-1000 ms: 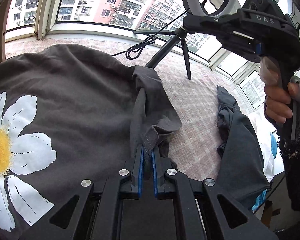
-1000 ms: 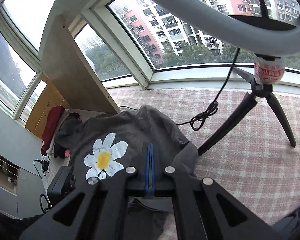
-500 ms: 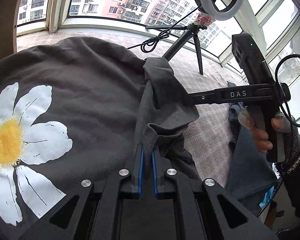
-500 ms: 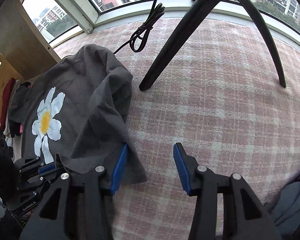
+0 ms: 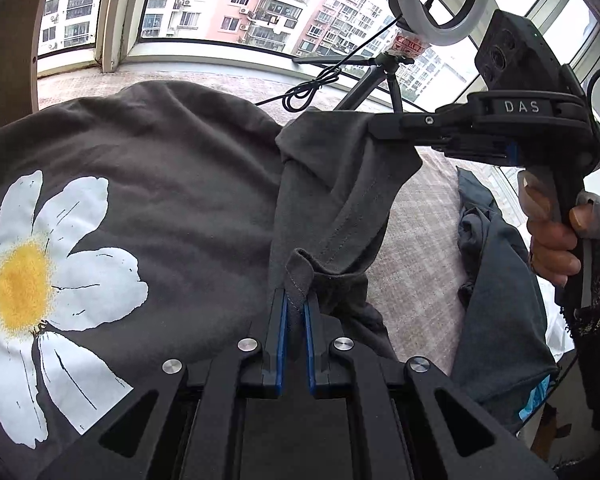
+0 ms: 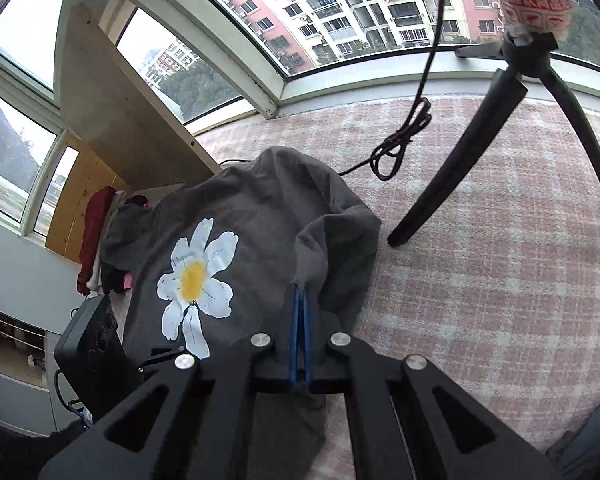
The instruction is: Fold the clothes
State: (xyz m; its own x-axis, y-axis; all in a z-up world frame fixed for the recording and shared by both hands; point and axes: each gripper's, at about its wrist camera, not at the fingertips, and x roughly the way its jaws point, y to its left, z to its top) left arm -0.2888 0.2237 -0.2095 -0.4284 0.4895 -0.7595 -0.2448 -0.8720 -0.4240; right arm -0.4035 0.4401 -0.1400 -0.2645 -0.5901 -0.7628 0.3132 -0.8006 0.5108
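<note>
A dark grey T-shirt (image 5: 172, 184) with a white and yellow daisy print (image 5: 28, 280) lies on a pink checked blanket (image 5: 416, 256). My left gripper (image 5: 294, 308) is shut on the hemmed edge of the shirt's sleeve (image 5: 340, 208), which is lifted off the blanket. My right gripper (image 5: 374, 130) enters from the right in the left wrist view and pinches the sleeve's far edge. In the right wrist view my right gripper (image 6: 300, 292) is shut on a grey fold of the T-shirt (image 6: 260, 216), with the daisy print (image 6: 196, 276) to its left.
A black tripod (image 6: 460, 160) with a ring light (image 5: 436, 4) stands on the blanket (image 6: 480, 260) behind the shirt, its cable (image 6: 400, 144) coiled nearby. A dark blue garment (image 5: 496, 288) lies at the right. Folded clothes (image 6: 96, 240) sit at the far left by a wooden panel (image 6: 112, 112).
My right gripper came down open beside the sleeve, then closed on its far edge and lifted it. My left gripper kept its hold on the sleeve hem.
</note>
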